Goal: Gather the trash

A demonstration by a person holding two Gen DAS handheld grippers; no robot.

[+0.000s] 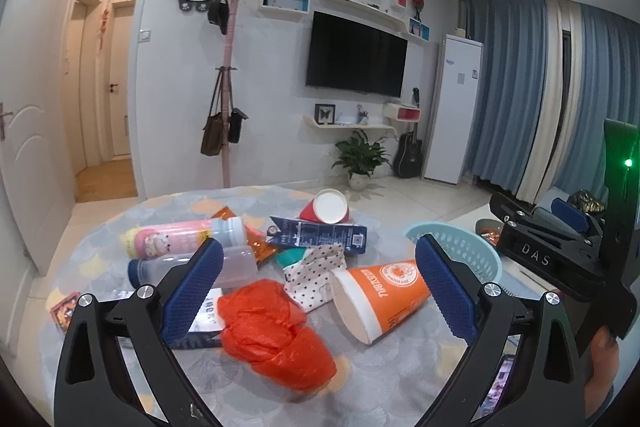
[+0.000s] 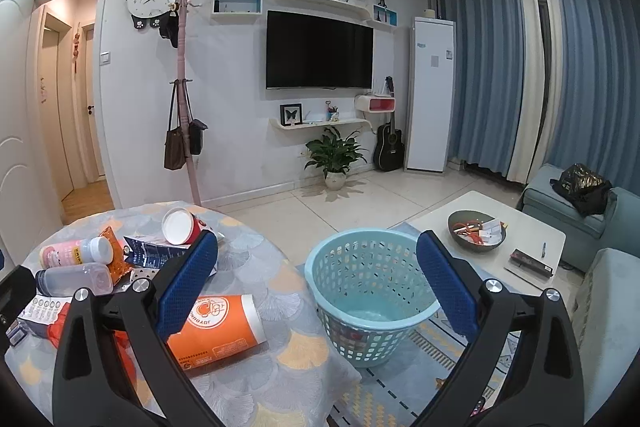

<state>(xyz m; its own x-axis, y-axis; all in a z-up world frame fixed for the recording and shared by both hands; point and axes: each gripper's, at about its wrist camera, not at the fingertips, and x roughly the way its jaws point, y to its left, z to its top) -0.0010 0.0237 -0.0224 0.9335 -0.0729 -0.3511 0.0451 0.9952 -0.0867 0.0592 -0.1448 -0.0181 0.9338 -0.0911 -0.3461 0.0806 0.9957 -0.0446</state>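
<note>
**Both claws wide, nothing held**

Left gripper (image 1: 320, 291) hangs spread wide over the orange plastic bag (image 1: 272, 331) and orange paper cup (image 1: 380, 297), touching neither. Right gripper (image 2: 318, 291) gapes empty toward the blue basket (image 2: 372, 291).

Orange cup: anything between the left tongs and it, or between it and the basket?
Nothing visible. The orange cup lies on its side just ahead of the open left tongs, beside an orange bag. The basket stands past the table edge, path open.
</note>
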